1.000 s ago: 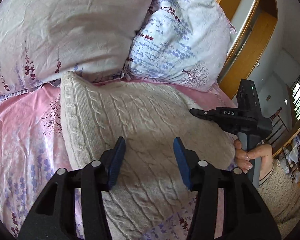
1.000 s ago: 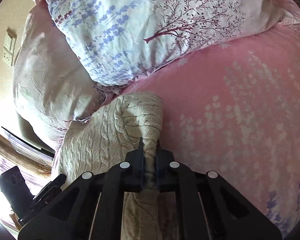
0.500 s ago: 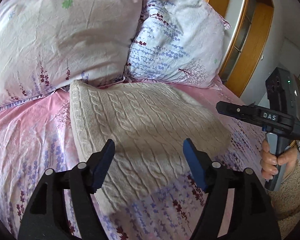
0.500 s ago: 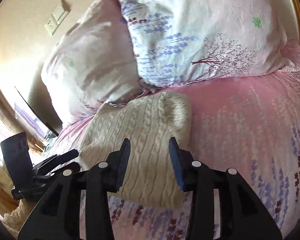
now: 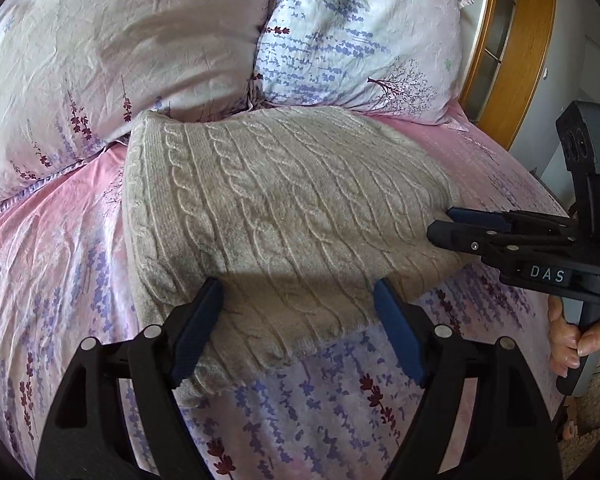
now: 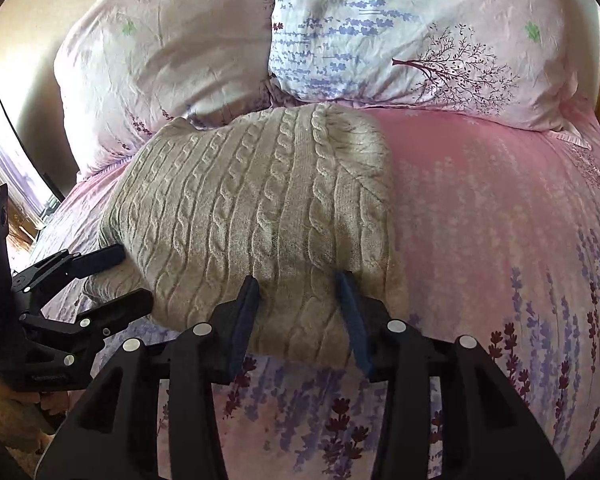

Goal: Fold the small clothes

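Clearly "DAS" on rt hand-held gripper (image 5: 448,226)

right gripper (image 6: 300,288): jaws spread at folded sweater (image 6: 260,216) edge | left gripper (image 6: 116,280): jaws apart beside it

Both wrist views look down close, toward the pillows (image 5: 140,60); both share the folded sweater (image 6: 260,208).

Light: bright daylight; right wrist view washed out at its left edge.
Shadows: a dark band crosses the near part of the sweater (image 5: 284,216).
Focus: mostly sharp.
Edges: fisheye bending, black corners.
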The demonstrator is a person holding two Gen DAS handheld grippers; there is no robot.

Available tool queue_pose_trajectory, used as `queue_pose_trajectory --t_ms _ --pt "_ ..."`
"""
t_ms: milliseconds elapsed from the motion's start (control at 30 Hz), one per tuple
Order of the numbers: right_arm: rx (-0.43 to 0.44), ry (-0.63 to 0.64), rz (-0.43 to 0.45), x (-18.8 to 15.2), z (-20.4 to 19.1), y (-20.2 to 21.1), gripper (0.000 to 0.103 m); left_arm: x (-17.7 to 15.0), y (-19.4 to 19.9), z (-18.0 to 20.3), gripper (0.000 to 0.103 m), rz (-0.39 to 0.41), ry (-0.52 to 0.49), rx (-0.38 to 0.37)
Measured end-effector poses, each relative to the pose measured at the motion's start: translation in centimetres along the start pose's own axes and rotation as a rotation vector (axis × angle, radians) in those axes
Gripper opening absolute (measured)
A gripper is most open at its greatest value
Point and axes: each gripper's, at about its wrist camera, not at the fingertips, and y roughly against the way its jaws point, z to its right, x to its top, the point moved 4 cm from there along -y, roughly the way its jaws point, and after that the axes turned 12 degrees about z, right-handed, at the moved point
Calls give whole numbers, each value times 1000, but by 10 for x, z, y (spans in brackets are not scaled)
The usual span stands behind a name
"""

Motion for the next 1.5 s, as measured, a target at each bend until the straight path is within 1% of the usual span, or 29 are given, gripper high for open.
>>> queue_pose_trajectory --t_ms 67,133,167,233,300,367,433,533,667,800,967,1067,1200,1333,1500 --pt "-17 0 18 3 -1 8 52 1 10 -2 78 12 37 -24" --pt "-28 5 55 5 -2 22 68 1 24 -5 79 25 86 -44" --pt "-37 10 69 5 -3 27 71 0 31 -10 80 35 108 -43" --pt "-76 33 87 5 -3 37 88 -2 44 -20 84 51 136 -7" --pt "-104 54 98 3 -4 44 91 -6 54 -29 87 58 161 40" --pt "-151 57 100 -1 -3 50 101 -12 61 -36 92 54 188 76" --pt "-170 56 112 -5 -4 54 102 -18 64 -41 97 44 203 128" --pt "-178 54 105 -11 -7 57 102 -24 68 -43 101 36 214 170" --pt "-164 55 59 -23 -13 52 102 -26 69 -43 101 16 221 192" --pt "-158 80 21 -32 -23 45 102 -30 64 -40 101 -39 212 227" --pt "-166 81 -8 -39 -29 38 102 -31 60 -37 101 -59 201 228" --pt "-165 61 -33 -42 -29 33 102 -33 55 -37 101 -83 191 244" --pt "-180 34 -59 -45 -25 28 102 -36 51 -38 101 -99 197 242" --pt "-200 39 -63 -47 -24 26 102 -39 48 -37 101 -111 172 273" --pt "-217 58 -67 -48 -25 24 102 -40 46 -36 101 -103 149 297"
